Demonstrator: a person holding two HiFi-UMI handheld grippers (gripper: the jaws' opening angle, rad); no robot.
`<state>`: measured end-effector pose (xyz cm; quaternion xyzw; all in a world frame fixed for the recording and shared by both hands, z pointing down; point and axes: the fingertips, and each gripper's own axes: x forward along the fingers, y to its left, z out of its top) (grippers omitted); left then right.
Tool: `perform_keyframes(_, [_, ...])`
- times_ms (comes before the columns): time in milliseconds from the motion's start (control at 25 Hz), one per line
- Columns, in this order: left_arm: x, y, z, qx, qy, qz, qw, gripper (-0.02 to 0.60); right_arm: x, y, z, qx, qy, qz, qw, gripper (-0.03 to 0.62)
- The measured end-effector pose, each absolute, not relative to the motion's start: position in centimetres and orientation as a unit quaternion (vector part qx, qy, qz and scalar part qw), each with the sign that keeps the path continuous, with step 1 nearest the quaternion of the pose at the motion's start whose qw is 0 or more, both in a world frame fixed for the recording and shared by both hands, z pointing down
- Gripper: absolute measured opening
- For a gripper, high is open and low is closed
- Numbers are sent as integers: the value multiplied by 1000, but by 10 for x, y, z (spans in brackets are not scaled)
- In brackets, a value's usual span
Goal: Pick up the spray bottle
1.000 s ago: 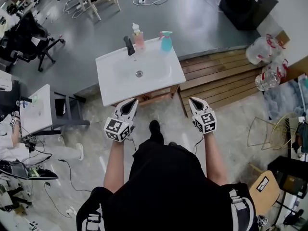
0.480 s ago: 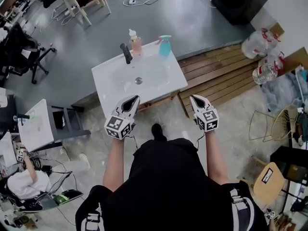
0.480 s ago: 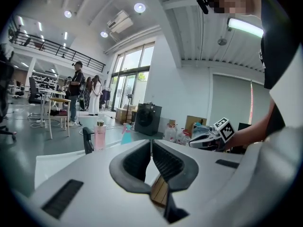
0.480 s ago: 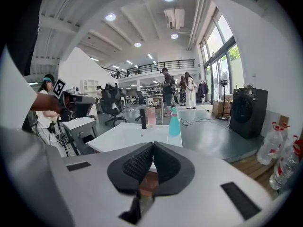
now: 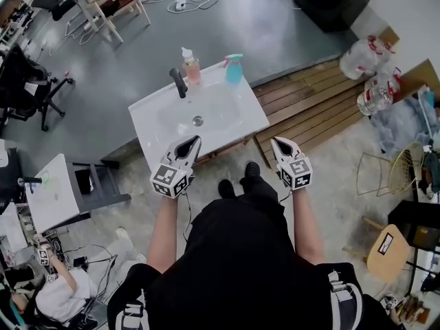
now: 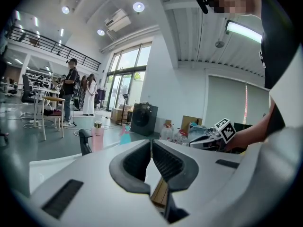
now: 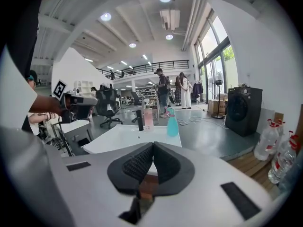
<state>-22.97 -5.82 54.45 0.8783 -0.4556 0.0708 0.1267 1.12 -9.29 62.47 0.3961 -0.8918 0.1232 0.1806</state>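
A turquoise spray bottle with a pink trigger stands on the far right corner of a white washbasin; it also shows in the right gripper view as the spray bottle and, small, in the left gripper view as the spray bottle. My left gripper hovers at the basin's near edge, jaws shut and empty. My right gripper hangs just off the basin's near right corner, jaws shut with nothing between them. Both are well short of the bottle.
A pink pump bottle and a black tap stand on the basin's far rim. Wooden decking and large water jugs lie to the right, a small white table to the left. People stand farther off.
The person has stepped towards the basin; both grippers have come closer to its near edge, still shut. The bottles have not moved.
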Motion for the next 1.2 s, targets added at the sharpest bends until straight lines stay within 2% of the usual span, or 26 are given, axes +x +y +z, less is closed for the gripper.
perform_keyframes(360, [-235,-67,543,876,-463,67,119,32,4,-113,623,393,-895,114,181,17])
perform_keyframes(400, [-238,-68,542,875,-466,64,117,49,1,-116,622,391,-896,112,180,17])
perform_keyframes(480, [-241,-72,542,872,-471,62,115,229,-5,-121,619,387,-898,109,178,17])
perform_keyframes(560, [-243,-76,542,869,-477,65,111,276,-8,-125,619,384,-900,108,177,17])
perform_keyframes(880, [-237,-88,536,872,-474,68,97,341,-7,-131,625,380,-900,116,180,17])
perform_keyframes(1200, [-231,-127,537,864,-488,72,98,343,7,-162,628,382,-898,123,180,17])
